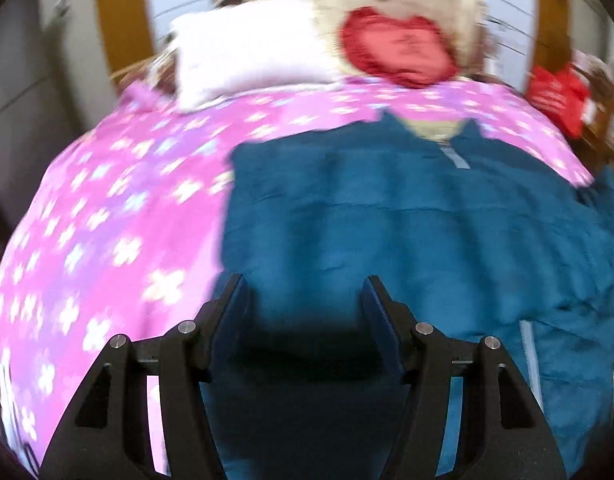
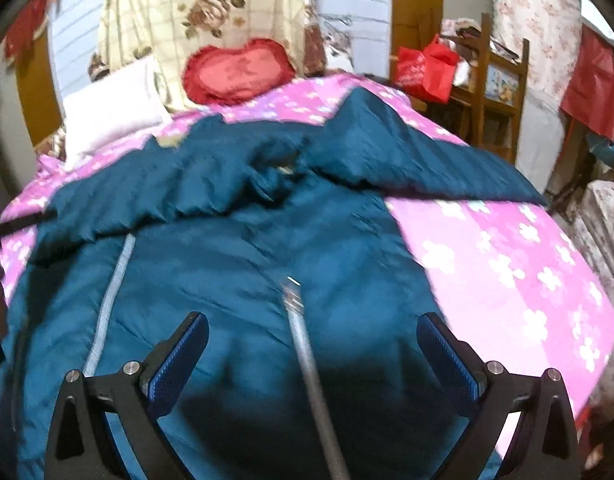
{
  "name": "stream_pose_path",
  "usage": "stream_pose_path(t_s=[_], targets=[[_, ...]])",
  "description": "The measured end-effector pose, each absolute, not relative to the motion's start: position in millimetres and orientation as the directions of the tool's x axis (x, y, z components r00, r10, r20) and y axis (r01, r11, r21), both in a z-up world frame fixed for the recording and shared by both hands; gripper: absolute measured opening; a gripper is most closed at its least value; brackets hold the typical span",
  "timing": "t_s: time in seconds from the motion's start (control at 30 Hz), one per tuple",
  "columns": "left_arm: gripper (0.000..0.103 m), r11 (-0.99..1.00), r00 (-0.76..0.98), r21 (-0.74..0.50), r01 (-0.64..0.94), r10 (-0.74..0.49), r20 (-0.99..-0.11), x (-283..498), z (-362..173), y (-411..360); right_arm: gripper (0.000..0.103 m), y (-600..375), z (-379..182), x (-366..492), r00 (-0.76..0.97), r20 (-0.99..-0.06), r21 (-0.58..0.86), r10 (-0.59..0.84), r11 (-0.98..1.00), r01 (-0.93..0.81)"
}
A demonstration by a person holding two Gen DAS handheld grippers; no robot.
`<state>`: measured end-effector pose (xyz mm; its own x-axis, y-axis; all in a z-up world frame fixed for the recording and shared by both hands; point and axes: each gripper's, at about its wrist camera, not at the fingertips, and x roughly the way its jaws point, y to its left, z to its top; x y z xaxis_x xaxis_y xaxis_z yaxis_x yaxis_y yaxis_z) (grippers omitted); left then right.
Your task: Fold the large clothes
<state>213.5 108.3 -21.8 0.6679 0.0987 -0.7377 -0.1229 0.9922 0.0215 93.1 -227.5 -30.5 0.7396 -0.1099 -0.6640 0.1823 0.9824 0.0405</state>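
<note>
A large teal quilted jacket (image 1: pixel 407 232) lies spread on a pink flowered bedspread (image 1: pixel 107 220), collar toward the pillows, with a grey zipper (image 1: pixel 453 158) at the neck. My left gripper (image 1: pixel 305 292) is open just above the jacket's lower left part, holding nothing. In the right wrist view the jacket (image 2: pixel 235 248) lies with one sleeve (image 2: pixel 427 160) stretched to the right and a grey zipper strip (image 2: pixel 307 344) running down between my fingers. My right gripper (image 2: pixel 313 332) is open wide above the hem, empty.
A white pillow (image 1: pixel 247 52) and a red heart cushion (image 1: pixel 399 48) lie at the head of the bed. A wooden shelf (image 2: pixel 495 92) with a red bag (image 2: pixel 427 68) stands to the right of the bed. The bedspread (image 2: pixel 515 264) shows bare right of the jacket.
</note>
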Motion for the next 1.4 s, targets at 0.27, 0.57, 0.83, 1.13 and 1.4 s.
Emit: stream_pose_path(t_s=[0.27, 0.57, 0.83, 1.13, 1.4], targets=[[0.060, 0.985, 0.665, -0.059, -0.162, 0.065, -0.744, 234, -48, 114, 0.103, -156, -4, 207, 0.758, -0.650, 0.030, 0.054, 0.999, -0.046], [0.064, 0.987, 0.677, 0.009, -0.160, 0.116, -0.727, 230, -58, 99, 0.103, -172, -81, 295, 0.593, -0.802, 0.056, 0.064, 0.998, -0.032], [0.068, 0.984, 0.677, 0.025, -0.174, 0.138, -0.723, 230, -60, 97, 0.103, -168, -88, 292, 0.628, -0.775, 0.056, 0.074, 0.997, -0.050], [0.069, 0.985, 0.684, -0.020, -0.169, 0.103, -0.722, 228, -58, 103, 0.103, -168, -88, 291, 0.629, -0.774, 0.046, 0.065, 0.998, -0.046], [0.069, 0.986, 0.695, -0.051, -0.160, 0.076, -0.715, 226, -57, 106, 0.103, -167, -88, 291, 0.630, -0.774, 0.043, 0.062, 0.998, -0.045]])
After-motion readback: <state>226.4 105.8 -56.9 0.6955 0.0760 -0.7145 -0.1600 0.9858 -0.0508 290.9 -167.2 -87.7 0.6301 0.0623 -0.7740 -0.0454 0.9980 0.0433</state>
